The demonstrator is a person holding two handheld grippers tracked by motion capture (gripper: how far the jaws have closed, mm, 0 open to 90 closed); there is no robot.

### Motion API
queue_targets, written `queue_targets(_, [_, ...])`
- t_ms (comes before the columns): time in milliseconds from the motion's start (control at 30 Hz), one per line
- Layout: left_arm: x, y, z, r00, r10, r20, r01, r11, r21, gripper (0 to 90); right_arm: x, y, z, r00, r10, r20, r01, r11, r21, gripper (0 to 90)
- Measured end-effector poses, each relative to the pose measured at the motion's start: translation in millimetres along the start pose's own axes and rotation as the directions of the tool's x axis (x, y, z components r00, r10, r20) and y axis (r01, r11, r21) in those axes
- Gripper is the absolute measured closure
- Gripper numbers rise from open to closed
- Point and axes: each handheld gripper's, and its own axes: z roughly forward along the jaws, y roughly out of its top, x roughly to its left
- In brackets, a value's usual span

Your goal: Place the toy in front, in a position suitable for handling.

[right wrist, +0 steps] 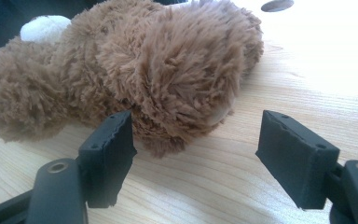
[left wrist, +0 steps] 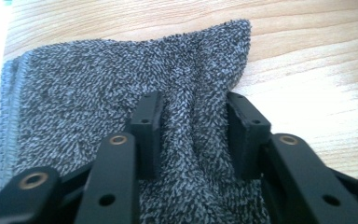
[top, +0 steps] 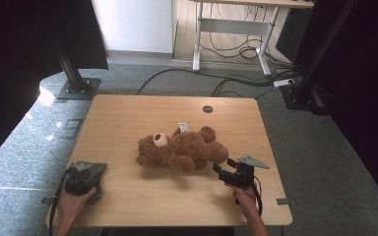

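Observation:
A brown teddy bear (top: 182,147) lies on its back in the middle of the wooden table (top: 128,113), with its head to the left. At the front left a grey terry towel (top: 92,169) lies on the table. My left gripper (top: 81,179) is on it. In the left gripper view a raised fold of the towel (left wrist: 98,84) is bunched between the pads of that gripper (left wrist: 193,130), which press on it from both sides. My right gripper (top: 220,169) stands open just in front of one of the bear's legs (right wrist: 168,60). Nothing is between the pads of the right gripper (right wrist: 196,149).
A round cable hole (top: 207,109) sits near the table's far edge. Black frame posts (top: 74,73) stand on the floor behind the table at both sides. Cables (top: 236,83) and a desk's legs lie farther back. Bare wood lies in front of the bear.

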Motion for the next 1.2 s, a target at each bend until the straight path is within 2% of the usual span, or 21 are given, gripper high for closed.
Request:
queue_targets(67, [-0.1, 0.4, -0.3, 1.0, 0.001, 0.008, -0.001, 1.0, 0.002, 63.6, -0.5, -0.5, 0.4, 1.0, 0.0, 0.002, 0.0, 1.0, 0.005, 26.7])
queue_targets(167, [1.2, 1.4, -1.5, 0.9975, -0.013, 0.069, 0.013, 0.9999, -0.001, 67.5, -1.2, -0.7, 0.4, 1.0, 0.004, 0.004, -0.004, 1.0, 0.006, 26.7])
queue_targets(200, [1.2, 1.4, -1.5, 0.9975, -0.013, 0.069, 0.013, 0.9999, -0.001, 68.7, -1.6, -0.6, 0.2, 1.0, 0.005, 0.005, -0.005, 1.0, 0.004, 26.7])
queue_targets(233, [1.0, 1.5, -1.8, 0.9939, -0.02, 0.108, 0.021, 0.9998, -0.005, 70.0, -2.0, -0.6, -0.1, 1.0, 0.005, 0.006, -0.005, 1.0, 0.002, 26.7])
queue_targets(267, [1.0, 1.5, -1.8, 0.9939, -0.02, 0.108, 0.021, 0.9998, -0.005, 71.0, -2.3, -0.5, -0.4, 1.0, 0.006, 0.007, -0.006, 1.0, 0.0, 26.7])
queue_targets(300, [-1.4, 1.6, -1.7, 0.9884, -0.022, 0.15, 0.025, 0.9996, -0.015, 72.0, -2.5, -0.3, -1.0, 0.9999, 0.008, 0.007, -0.008, 1.0, -0.002, 26.7])
queue_targets(400, [-5.4, 2.5, -1.2, 0.9736, -0.03, 0.226, 0.035, 0.9991, -0.021, 74.6, -3.4, 0.0, -2.0, 0.9999, 0.01, 0.009, -0.01, 1.0, -0.005, 26.7])
queue_targets(433, [-5.4, 2.5, -1.2, 0.9736, -0.03, 0.226, 0.035, 0.9991, -0.021, 75.4, -3.4, 0.0, -2.0, 0.9999, 0.01, 0.009, -0.01, 1.0, -0.005, 26.7])
queue_targets(467, [-9.3, 3.6, -1.1, 0.9653, -0.023, 0.26, 0.031, 0.9992, -0.027, 75.9, -3.8, 0.0, -2.1, 0.9999, 0.011, 0.01, -0.011, 1.0, -0.006, 26.7])
queue_targets(533, [-13.1, 4.9, -1.5, 0.9602, -0.011, 0.279, 0.022, 0.9991, -0.037, 76.6, -4.1, -0.1, -1.9, 0.9999, 0.011, 0.011, -0.011, 1.0, -0.004, 26.7])
queue_targets(567, [-13.1, 4.9, -1.5, 0.9602, -0.011, 0.279, 0.022, 0.9991, -0.037, 76.7, -4.1, -0.1, -1.9, 0.9999, 0.011, 0.011, -0.011, 1.0, -0.004, 26.7])
queue_targets(600, [-14.0, 5.6, -2.2, 0.9556, -0.005, 0.295, 0.018, 0.9989, -0.043, 76.7, -4.1, -0.2, -1.8, 0.9999, 0.011, 0.01, -0.011, 1.0, -0.003, 26.7])
queue_targets(633, [-14.8, 6.6, -3.7, 0.9441, -0.017, 0.329, 0.038, 0.9975, -0.059, 76.8, -4.2, -0.3, -1.8, 0.9999, 0.011, 0.01, -0.011, 1.0, -0.002, 26.7])
queue_targets(667, [-14.8, 6.6, -3.7, 0.9441, -0.017, 0.329, 0.038, 0.9975, -0.059, 76.8, -4.2, -0.3, -1.8, 0.9999, 0.011, 0.01, -0.011, 1.0, -0.002, 26.7])
queue_targets(700, [-14.3, 7.8, -6.8, 0.9295, -0.036, 0.367, 0.072, 0.9937, -0.086, 76.9, -4.7, -0.5, -1.9, 0.9999, 0.011, 0.011, -0.011, 1.0, -0.003, 26.7])
queue_targets(767, [-13.9, 8.8, -10.3, 0.9213, -0.038, 0.387, 0.088, 0.9897, -0.112, 77.0, -5.0, -0.6, -1.9, 0.9999, 0.012, 0.012, -0.012, 1.0, -0.002, 26.7])
queue_targets(833, [-14.1, 9.9, -14.0, 0.915, -0.041, 0.401, 0.104, 0.9852, -0.136, 77.1, -5.0, -0.8, -1.5, 0.9999, 0.012, 0.012, -0.012, 1.0, 0.0, 26.7])
queue_targets(867, [-14.1, 9.9, -14.0, 0.915, -0.041, 0.401, 0.104, 0.9852, -0.136, 77.1, -4.9, -0.9, -1.3, 0.9999, 0.011, 0.012, -0.011, 1.0, 0.001, 26.7])
queue_targets(1033, [-19.8, 17.1, -24.3, 0.8972, -0.022, 0.441, 0.119, 0.9736, -0.194, 77.1, -4.0, -0.6, -1.3, 0.9999, 0.011, 0.012, -0.011, 1.0, 0.0, 26.7])
queue_targets(1167, [-24.4, 20.7, -28.4, 0.8961, -0.005, 0.444, 0.113, 0.9699, -0.216, 77.1, -4.1, 0.4, -3.1, 0.9999, 0.009, 0.014, -0.008, 1.0, -0.007, 26.7])
queue_targets(1200, [-26.0, 21.9, -29.8, 0.8918, -0.001, 0.452, 0.115, 0.9677, -0.224, 77.1, -4.0, 2.1, -5.6, 0.9997, 0.006, 0.024, -0.005, 1.0, -0.016, 26.4])
